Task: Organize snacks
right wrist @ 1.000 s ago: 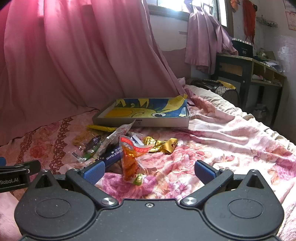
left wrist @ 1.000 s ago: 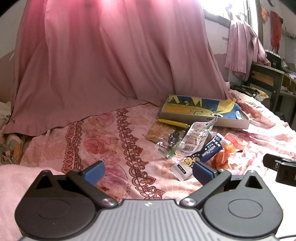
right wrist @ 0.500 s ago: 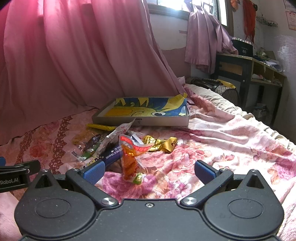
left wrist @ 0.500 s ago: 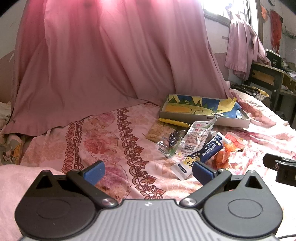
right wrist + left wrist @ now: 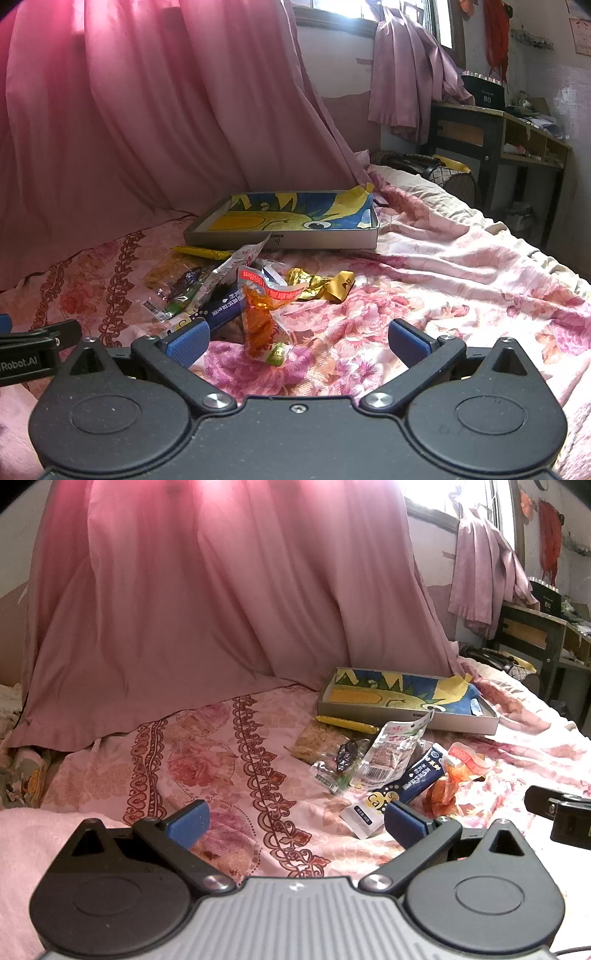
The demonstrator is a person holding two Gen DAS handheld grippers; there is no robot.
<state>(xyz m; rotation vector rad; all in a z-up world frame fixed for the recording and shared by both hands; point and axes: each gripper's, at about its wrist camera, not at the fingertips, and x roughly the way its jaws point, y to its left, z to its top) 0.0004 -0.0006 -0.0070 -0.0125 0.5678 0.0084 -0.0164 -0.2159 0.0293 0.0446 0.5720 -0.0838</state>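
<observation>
Several snack packets lie scattered on a floral bedspread. An orange packet (image 5: 260, 317) stands just beyond my open right gripper (image 5: 297, 338), left of its centre; the same orange packet (image 5: 448, 786) shows in the left wrist view. A dark blue sachet (image 5: 417, 781), a white pouch (image 5: 393, 751), a yellow stick (image 5: 347, 723) and a gold wrapper (image 5: 325, 284) lie around it. A shallow box (image 5: 284, 240) with a blue and yellow lining sits behind them. My left gripper (image 5: 295, 821) hangs open and empty, the sachet by its right finger.
A pink curtain (image 5: 221, 602) drapes onto the bed behind the snacks. A dark wooden desk (image 5: 495, 136) stands at the right past the bed's edge. Bare bedspread (image 5: 461, 280) spreads to the right of the snacks. A pale pink towel (image 5: 33, 834) lies at the near left.
The right wrist view has crept slightly nearer to the orange packet. The left gripper has held still, and both grippers stay open.
</observation>
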